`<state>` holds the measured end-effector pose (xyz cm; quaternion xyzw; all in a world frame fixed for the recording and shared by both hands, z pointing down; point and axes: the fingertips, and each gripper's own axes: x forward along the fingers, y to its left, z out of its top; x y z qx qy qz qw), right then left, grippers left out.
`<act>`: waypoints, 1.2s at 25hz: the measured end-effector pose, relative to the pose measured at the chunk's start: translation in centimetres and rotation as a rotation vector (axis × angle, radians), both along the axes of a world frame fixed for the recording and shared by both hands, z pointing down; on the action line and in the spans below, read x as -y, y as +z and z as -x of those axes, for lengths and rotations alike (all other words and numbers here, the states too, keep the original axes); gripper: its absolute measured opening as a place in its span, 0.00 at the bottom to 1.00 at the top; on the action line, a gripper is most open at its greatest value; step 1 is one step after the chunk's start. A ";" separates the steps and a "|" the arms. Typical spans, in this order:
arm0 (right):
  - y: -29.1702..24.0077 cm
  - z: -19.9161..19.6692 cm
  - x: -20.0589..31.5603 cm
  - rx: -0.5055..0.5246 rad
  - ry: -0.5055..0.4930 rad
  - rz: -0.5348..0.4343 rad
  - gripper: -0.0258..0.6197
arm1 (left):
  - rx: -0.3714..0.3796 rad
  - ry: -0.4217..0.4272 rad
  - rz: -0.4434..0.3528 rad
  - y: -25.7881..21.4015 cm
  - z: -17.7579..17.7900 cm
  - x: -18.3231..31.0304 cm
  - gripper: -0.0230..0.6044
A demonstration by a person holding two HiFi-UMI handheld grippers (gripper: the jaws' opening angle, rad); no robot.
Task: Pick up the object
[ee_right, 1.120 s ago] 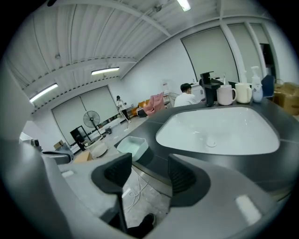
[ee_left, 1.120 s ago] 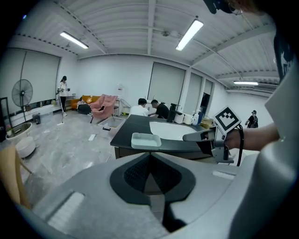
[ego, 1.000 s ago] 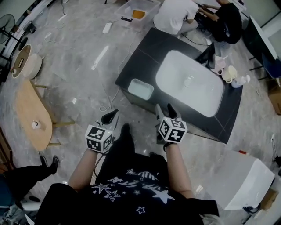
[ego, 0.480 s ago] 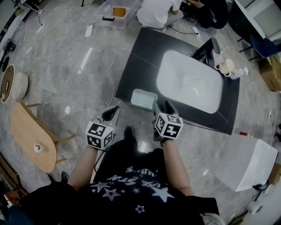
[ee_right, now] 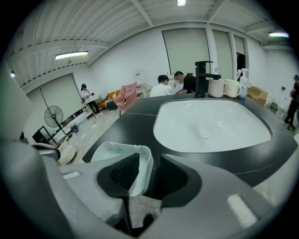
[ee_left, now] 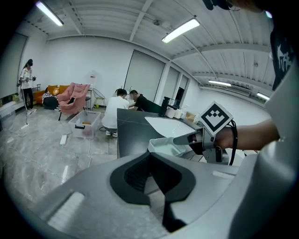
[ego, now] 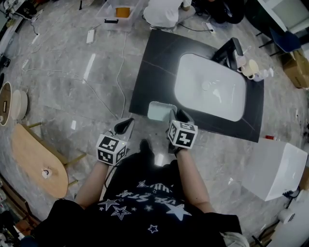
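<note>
the near right corner of the pale, translucent rectangular plastic tub (ee_right: 114,150) is lost behind the right gripper (ee_right: 149,159), both in that gripper's view and in the head view. its fingers have just been closing and stand at a middling width astride the tub's right-hand wall, one inside and one outside. a dark sliver shows between the wall and the outer finger, so they do not clamp it; contact on the inner side is hard to judge. the left gripper (ee_left: 149,156) hangs beside the counter over the grey marble floor (ego: 72,72), fingertips together with nothing between them. the people (ego: 164,12) at the counter's far end are cut off by the head view's top edge. the tub is shallow and milky, faintly green, with rounded corners and a rolled rim. it sits on the near corner of the black stone countertop (ego: 154,67), just beside the white rounded sink basin (ego: 210,87).
</note>
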<state>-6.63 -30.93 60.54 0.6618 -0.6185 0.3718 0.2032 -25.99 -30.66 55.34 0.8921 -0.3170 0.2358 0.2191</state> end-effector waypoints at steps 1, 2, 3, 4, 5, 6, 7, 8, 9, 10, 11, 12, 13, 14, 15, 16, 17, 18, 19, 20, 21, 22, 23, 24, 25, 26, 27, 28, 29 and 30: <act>0.1 0.0 0.0 -0.005 0.004 0.007 0.25 | -0.001 0.006 0.003 0.1 0.0 0.0 0.05; 0.2 0.0 0.1 -0.011 0.010 0.013 0.23 | -0.001 0.013 0.006 0.1 -0.1 0.0 0.05; 0.3 0.0 0.1 -0.016 0.017 0.018 0.21 | -0.002 0.019 0.010 0.2 -0.1 0.0 0.05; 0.4 0.0 0.2 -0.019 0.024 0.023 0.19 | -0.002 0.025 0.013 0.2 -0.1 0.0 0.05; 0.5 0.0 0.2 -0.018 0.030 0.028 0.19 | -0.003 0.030 0.015 0.2 -0.1 0.0 0.05; 0.7 0.1 0.2 -0.016 0.036 0.035 0.18 | -0.004 0.033 0.016 0.2 -0.1 0.0 0.05; 0.9 0.1 0.2 -0.013 0.042 0.044 0.18 | -0.007 0.035 0.017 0.2 -0.1 0.1 0.05; 1.1 0.1 0.2 -0.013 0.051 0.054 0.17 | -0.008 0.036 0.018 0.3 0.0 0.1 0.05; 1.3 0.0 0.2 -0.013 0.063 0.061 0.14 | -0.009 0.037 0.020 0.3 0.0 0.1 0.05; 1.4 -0.1 0.1 -0.014 0.076 0.065 0.12 | -0.008 0.037 0.021 0.4 0.1 0.0 0.05; 1.4 -0.2 0.1 -0.015 0.090 0.066 0.09 | -0.007 0.038 0.023 0.5 0.2 0.0 0.05; 1.4 -0.3 0.1 -0.014 0.099 0.067 0.08 | -0.006 0.037 0.025 0.5 0.3 0.0 0.05; 1.3 -0.3 0.1 -0.014 0.104 0.068 0.08 | -0.004 0.036 0.027 0.6 0.5 0.0 0.05; 1.3 -0.3 0.1 -0.013 0.107 0.070 0.08 | -0.003 0.033 0.028 0.6 0.6 0.0 0.05; 1.3 -0.4 0.0 -0.012 0.109 0.073 0.08 | -0.003 0.029 0.029 0.6 0.7 0.1 0.05; 1.4 -0.4 0.0 -0.009 0.109 0.075 0.08 | -0.004 0.026 0.030 0.7 0.7 0.1 0.05; 1.4 -0.5 -0.1 -0.007 0.110 0.075 0.08 | -0.006 0.023 0.029 0.7 0.7 0.1 0.05; 1.3 -0.6 -0.1 -0.006 0.112 0.073 0.08 | -0.007 0.020 0.028 0.7 0.7 0.2 0.05; 1.2 -0.8 -0.2 -0.004 0.115 0.070 0.07 | -0.008 0.018 0.026 0.7 0.6 0.2 0.05; 1.0 -0.9 -0.2 -0.001 0.115 0.066 0.07 | -0.008 0.016 0.024 0.6 0.5 0.2 0.05; 0.8 -1.0 -0.2 0.002 0.112 0.059 0.07 | -0.008 0.014 0.021 0.5 0.4 0.3 0.05; 0.6 -1.2 -0.2 0.006 0.110 0.053 0.07 | -0.008 0.012 0.017 0.3 0.2 0.2 0.05; 0.3 -1.5 -0.2 0.008 0.109 0.047 0.07 | -0.008 0.010 0.013 0.1 -0.1 0.2 0.05; -0.1 -1.8 -0.3 0.009 0.108 0.041 0.07 | -0.008 0.009 0.008 -0.1 -0.4 0.0 0.05; -0.4 -2.2 -0.4 0.011 0.105 0.033 0.07 | -0.008 0.006 0.003 -0.3 -0.8 -0.2 0.05; -0.8 -2.5 -0.4 0.015 0.101 0.022 0.07 | -0.007 0.003 -0.004 -0.5 -1.2 -0.4 0.05; -1.2 -2.9 -0.4 0.019 0.096 0.011 0.07 | -0.007 -0.002 -0.012 -0.7 -1.5 -0.5 0.05; -1.5 -3.4 -0.5 0.022 0.092 0.002 0.07 | -0.006 -0.009 -0.020 -1.0 -1.9 -0.8 0.05; -1.9 -3.8 -0.6 0.025 0.087 -0.005 0.07 | -0.006 -0.019 -0.027 -1.3 -2.2 -1.0 0.05; -2.2 -4.3 -0.9 0.027 0.083 -0.011 0.07 | -0.004 -0.031 -0.034 -1.6 -2.5 -1.3 0.05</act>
